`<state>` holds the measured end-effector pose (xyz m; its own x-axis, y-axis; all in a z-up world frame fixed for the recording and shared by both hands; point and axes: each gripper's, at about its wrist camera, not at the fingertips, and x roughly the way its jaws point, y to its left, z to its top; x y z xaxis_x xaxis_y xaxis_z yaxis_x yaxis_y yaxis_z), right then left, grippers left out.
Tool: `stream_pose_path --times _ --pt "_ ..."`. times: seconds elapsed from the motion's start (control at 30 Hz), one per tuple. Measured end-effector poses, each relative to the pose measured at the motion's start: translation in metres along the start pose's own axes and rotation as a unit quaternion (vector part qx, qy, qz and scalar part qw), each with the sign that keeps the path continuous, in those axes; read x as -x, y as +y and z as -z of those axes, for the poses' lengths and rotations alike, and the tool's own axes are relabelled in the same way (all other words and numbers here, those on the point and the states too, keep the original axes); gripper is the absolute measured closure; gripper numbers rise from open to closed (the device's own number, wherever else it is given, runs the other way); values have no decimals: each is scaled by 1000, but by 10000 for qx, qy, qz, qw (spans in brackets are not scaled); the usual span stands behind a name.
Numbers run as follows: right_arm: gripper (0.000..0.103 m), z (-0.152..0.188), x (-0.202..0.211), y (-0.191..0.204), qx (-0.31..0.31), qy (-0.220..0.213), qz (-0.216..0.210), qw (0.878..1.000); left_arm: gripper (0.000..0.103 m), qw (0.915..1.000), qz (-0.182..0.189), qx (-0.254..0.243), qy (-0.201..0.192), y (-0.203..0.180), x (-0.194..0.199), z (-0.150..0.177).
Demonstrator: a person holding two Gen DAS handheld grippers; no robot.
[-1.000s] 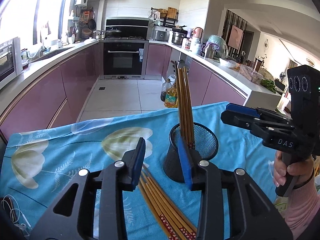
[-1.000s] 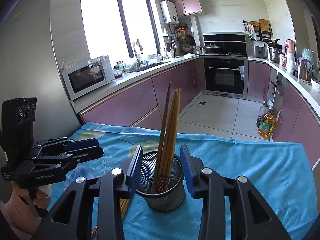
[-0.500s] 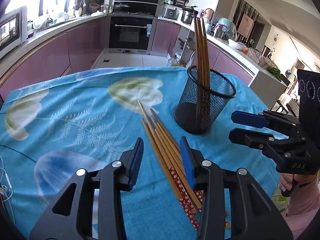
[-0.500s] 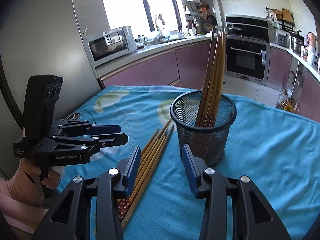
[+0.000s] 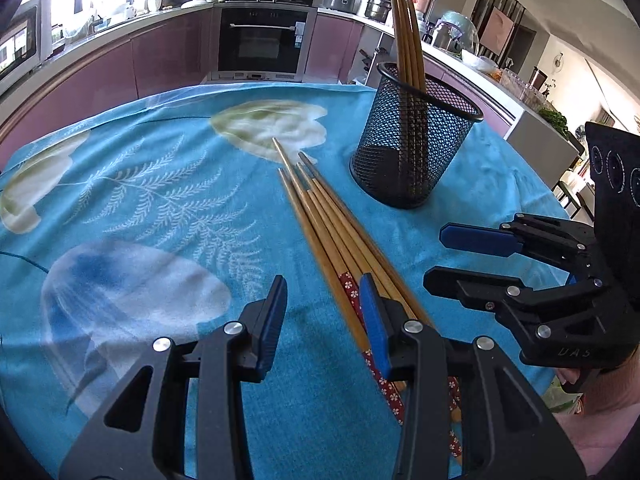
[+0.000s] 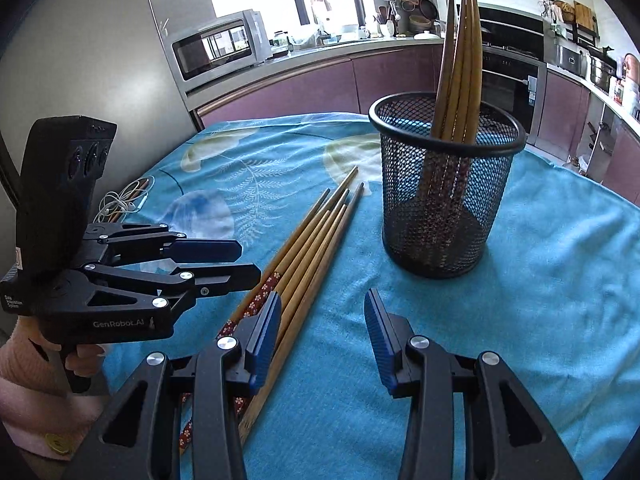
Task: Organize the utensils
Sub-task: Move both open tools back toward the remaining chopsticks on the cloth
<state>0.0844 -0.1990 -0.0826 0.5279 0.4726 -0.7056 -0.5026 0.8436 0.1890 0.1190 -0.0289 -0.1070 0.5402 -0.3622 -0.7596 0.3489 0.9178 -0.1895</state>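
A black mesh cup point(image 5: 414, 148) stands on the blue tablecloth and holds several wooden chopsticks point(image 5: 406, 36) upright; it also shows in the right wrist view point(image 6: 442, 192). Several loose chopsticks point(image 5: 332, 228) lie in a bundle on the cloth left of the cup, their red patterned ends toward me; they also show in the right wrist view point(image 6: 308, 248). My left gripper point(image 5: 324, 320) is open and empty, low over the bundle's near end. My right gripper point(image 6: 322, 332) is open and empty, just right of the bundle and in front of the cup.
The table carries a blue flowered cloth point(image 5: 140, 208). White earphone cables point(image 6: 124, 200) lie at its far left edge. Kitchen counters, an oven point(image 5: 260, 40) and a microwave point(image 6: 220, 48) stand beyond the table.
Both grippers have dropped lower and drawn back toward the near ends of the loose chopsticks. The cup and chopsticks have not moved.
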Motion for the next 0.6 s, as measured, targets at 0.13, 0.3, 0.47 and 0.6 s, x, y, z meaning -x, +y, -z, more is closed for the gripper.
stream_pose_path --times 0.13,0.3,0.47,0.6 --pt "62 3 -2 1 -6 32 33 10000 66 10000 -22 -3 4 -1 1 3" --pt "62 4 -6 4 39 40 125 9999 66 9999 -157 -47 24 -4 -1 6" --pt "62 5 -9 9 143 75 217 9996 65 9995 -278 -169 12 -8 -2 8" --pt "62 7 -13 11 196 127 276 9993 65 9990 -379 -257 7 -12 -2 8"
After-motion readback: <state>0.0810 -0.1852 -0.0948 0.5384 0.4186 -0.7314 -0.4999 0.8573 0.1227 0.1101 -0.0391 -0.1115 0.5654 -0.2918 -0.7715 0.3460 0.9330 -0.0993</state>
